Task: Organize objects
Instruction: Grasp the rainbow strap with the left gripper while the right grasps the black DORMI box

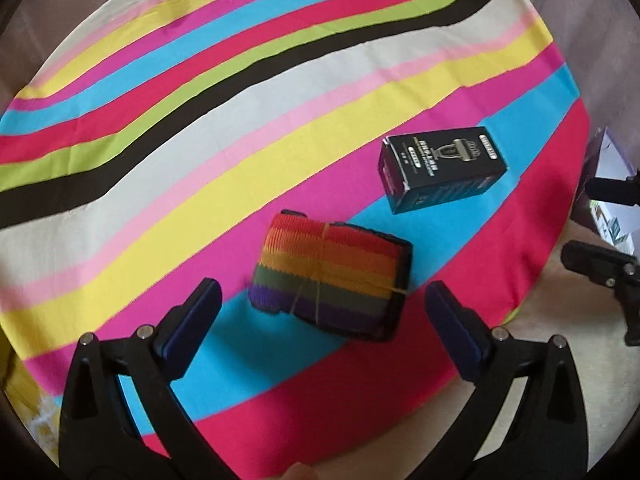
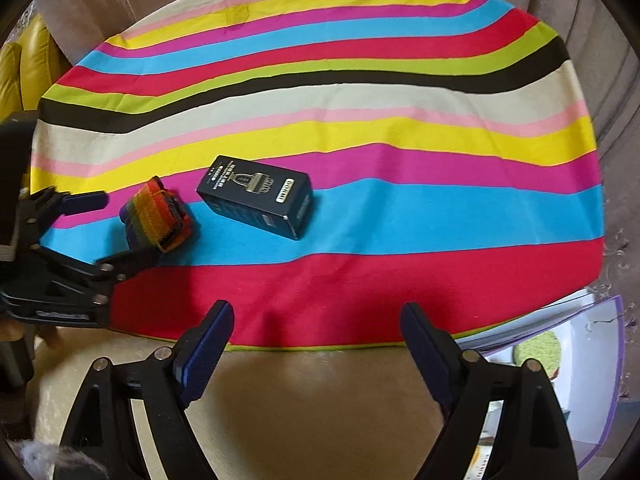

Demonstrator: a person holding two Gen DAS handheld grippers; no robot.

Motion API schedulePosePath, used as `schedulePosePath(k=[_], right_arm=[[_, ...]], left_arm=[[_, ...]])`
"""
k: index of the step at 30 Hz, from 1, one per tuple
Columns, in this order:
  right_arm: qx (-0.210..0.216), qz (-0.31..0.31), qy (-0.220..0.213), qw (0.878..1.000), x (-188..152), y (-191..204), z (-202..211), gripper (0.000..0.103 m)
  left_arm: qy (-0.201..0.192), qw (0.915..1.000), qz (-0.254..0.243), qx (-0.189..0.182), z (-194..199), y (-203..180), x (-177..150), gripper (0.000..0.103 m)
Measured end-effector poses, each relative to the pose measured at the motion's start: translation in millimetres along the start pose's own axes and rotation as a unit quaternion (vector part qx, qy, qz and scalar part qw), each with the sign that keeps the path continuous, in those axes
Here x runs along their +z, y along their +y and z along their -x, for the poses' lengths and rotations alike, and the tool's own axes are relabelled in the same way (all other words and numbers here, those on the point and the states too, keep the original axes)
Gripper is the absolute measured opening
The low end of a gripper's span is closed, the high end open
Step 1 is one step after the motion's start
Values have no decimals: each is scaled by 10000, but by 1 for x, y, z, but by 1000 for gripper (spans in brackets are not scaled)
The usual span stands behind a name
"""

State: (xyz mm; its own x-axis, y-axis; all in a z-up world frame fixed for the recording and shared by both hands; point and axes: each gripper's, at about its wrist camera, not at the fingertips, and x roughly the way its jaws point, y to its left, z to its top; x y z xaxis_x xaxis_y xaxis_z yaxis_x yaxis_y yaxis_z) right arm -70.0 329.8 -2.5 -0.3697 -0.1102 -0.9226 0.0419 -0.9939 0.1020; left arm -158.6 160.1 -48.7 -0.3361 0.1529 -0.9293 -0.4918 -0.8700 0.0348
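Both tongs stood released: left gripper (image 1: 322,300) straddled the rainbow strap (image 1: 330,276) at lower centre; right gripper (image 2: 316,320) held nothing.

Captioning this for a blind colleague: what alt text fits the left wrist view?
The open left hand-held gripper hovers over a rolled rainbow strap on a striped cloth, pads clear of it. A black box lies just beyond, apart from the strap.

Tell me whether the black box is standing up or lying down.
Lying down: the black box rests on a long side on the striped cloth, its printed face up.
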Motion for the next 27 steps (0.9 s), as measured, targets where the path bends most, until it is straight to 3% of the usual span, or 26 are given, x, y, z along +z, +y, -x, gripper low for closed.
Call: schedulePosePath(k=[7, 9, 11, 16, 27], right_arm=[[239, -241, -5, 9994, 12, 3, -3, 91], [250, -235, 17, 9994, 15, 8, -6, 92], [270, -222, 38, 9994, 18, 13, -9, 92], [254, -237, 48, 9994, 28, 22, -16, 93], [339, -634, 52, 9974, 49, 36, -34, 98]], left_arm=[[253, 9996, -57, -64, -24, 5, 4, 102], [224, 9997, -14, -102, -26, 6, 2, 99], [204, 9995, 9, -220, -25, 5, 1, 89], [166, 9997, 5, -171, -22, 2, -1, 87], [130, 9944, 1047, 9, -2, 20, -23, 87]])
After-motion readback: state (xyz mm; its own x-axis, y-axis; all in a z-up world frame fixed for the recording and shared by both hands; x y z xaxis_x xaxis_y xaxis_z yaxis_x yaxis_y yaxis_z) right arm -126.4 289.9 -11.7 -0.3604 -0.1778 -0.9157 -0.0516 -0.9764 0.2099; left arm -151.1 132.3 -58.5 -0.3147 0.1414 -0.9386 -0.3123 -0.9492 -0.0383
